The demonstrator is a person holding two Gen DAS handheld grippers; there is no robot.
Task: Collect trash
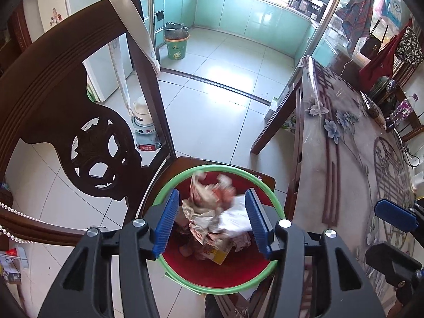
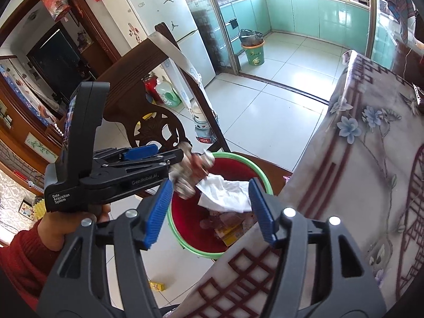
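From my remote feed, legible text is scarce. The black plastic left gripper [image 2: 173,171] carries "GenRobot.AI" on its arm and "Data Acquisition System" in white near its handle. The white fridge door [image 2: 169,13] shows two black jumping-man logos, no wording. The green-and-yellow kitchen bucket [image 2: 255,55] has gold script, approx. "Luck", too small to confirm. Other labels are blurred, illegible.

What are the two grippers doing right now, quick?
Left gripper: open, over the bin, trash blurred between its fingers.
Right gripper: open, holding nothing.
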